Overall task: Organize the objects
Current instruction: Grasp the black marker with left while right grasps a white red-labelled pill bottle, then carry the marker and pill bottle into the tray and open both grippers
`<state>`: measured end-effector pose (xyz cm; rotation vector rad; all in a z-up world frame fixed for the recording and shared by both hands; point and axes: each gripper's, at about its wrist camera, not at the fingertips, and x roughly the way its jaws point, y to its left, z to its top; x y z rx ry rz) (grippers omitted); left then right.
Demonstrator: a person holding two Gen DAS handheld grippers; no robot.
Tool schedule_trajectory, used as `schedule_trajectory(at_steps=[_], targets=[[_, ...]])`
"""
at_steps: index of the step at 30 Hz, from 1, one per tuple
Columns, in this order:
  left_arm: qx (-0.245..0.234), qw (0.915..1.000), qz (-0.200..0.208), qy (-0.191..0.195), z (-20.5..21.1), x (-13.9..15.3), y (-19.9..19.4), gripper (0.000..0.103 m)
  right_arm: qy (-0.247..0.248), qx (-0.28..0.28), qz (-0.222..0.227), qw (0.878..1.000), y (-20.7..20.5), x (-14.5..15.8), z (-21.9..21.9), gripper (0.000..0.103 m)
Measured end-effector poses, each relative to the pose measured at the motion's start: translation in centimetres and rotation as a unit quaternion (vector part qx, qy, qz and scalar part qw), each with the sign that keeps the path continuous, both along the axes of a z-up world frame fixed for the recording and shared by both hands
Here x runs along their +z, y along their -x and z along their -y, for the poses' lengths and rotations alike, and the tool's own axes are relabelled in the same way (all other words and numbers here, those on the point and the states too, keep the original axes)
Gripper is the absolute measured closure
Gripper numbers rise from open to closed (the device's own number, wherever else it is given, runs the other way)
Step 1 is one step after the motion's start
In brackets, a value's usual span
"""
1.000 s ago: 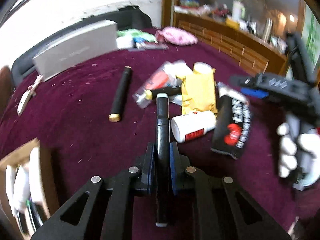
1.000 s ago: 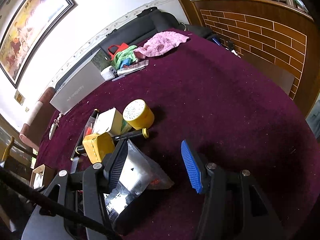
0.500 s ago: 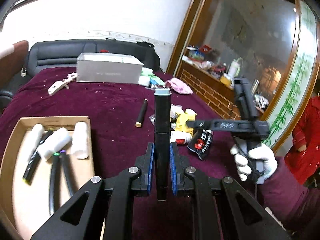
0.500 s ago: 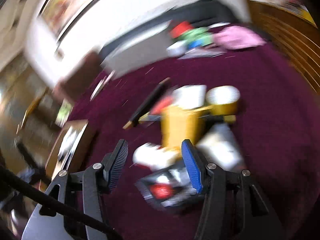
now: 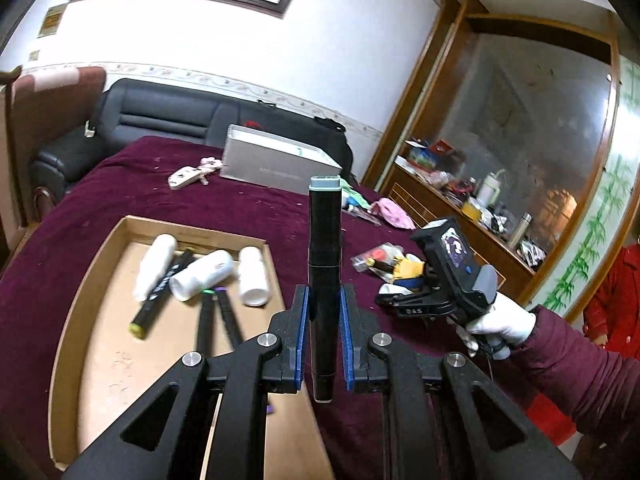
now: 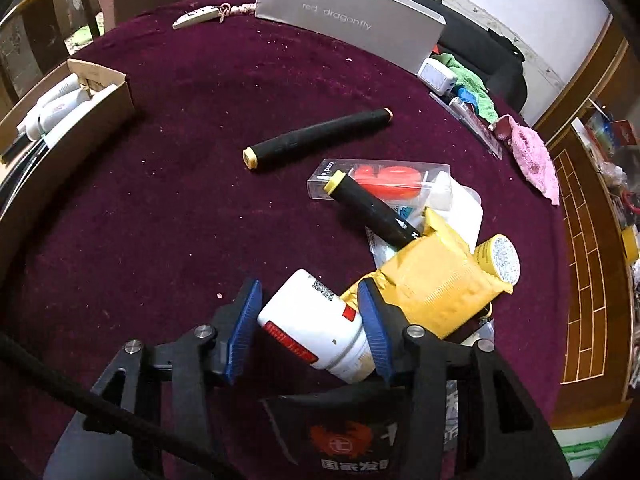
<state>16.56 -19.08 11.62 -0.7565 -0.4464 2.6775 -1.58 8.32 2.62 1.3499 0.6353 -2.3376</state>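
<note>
My left gripper is shut on a black marker with a grey cap, held upright above the near edge of a cardboard tray. The tray holds white bottles and several markers. My right gripper is open, its pads either side of a white bottle with a red label lying on the maroon cloth. Beside it lie a yellow packet, a black marker with a yellow cap and another black marker. The right gripper also shows in the left wrist view.
A grey box stands at the back of the table, with a key fob to its left. A clear red package, a yellow round tin, a black pouch and a pink cloth lie around. The tray also shows at left.
My left gripper has lifted the marker off the pile and carried it left over the tray. My right gripper has swung down and brought its pads around the white bottle.
</note>
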Motion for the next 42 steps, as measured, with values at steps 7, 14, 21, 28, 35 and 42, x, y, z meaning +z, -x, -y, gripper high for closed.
schedule_trajectory(at_steps=[7,14,21,28,35,42], targets=[[0.026,0.9995,-0.009,-0.015,2.9,-0.4,-1.2,0.091,0.059,-0.022,0.003,0.998,-0.7,2.0,0.1,0.055],[0.062,0.9979,-0.014,-0.010,6.6,-0.4,-2.9,0.091,0.223,-0.025,0.029,0.974,-3.4,6.7,0.2,0.055],[0.064,0.9958,0.038,0.054,8.4,-1.6,-1.4,0.091,0.328,0.027,0.117,0.937,-5.5,7.6,5.9,0.055],[0.056,0.9905,0.114,0.054,10.7,-4.2,2.1,0.091,0.370,0.058,0.205,0.904,-7.4,4.4,15.3,0.054],[0.075,0.9794,0.188,0.010,13.4,-7.1,5.9,0.091,0.384,0.021,0.269,0.883,-6.2,0.2,22.1,0.054],[0.089,0.9781,0.188,-0.018,14.4,-7.8,6.4,0.091,0.361,-0.021,0.252,0.898,-4.7,-1.2,23.0,0.054]])
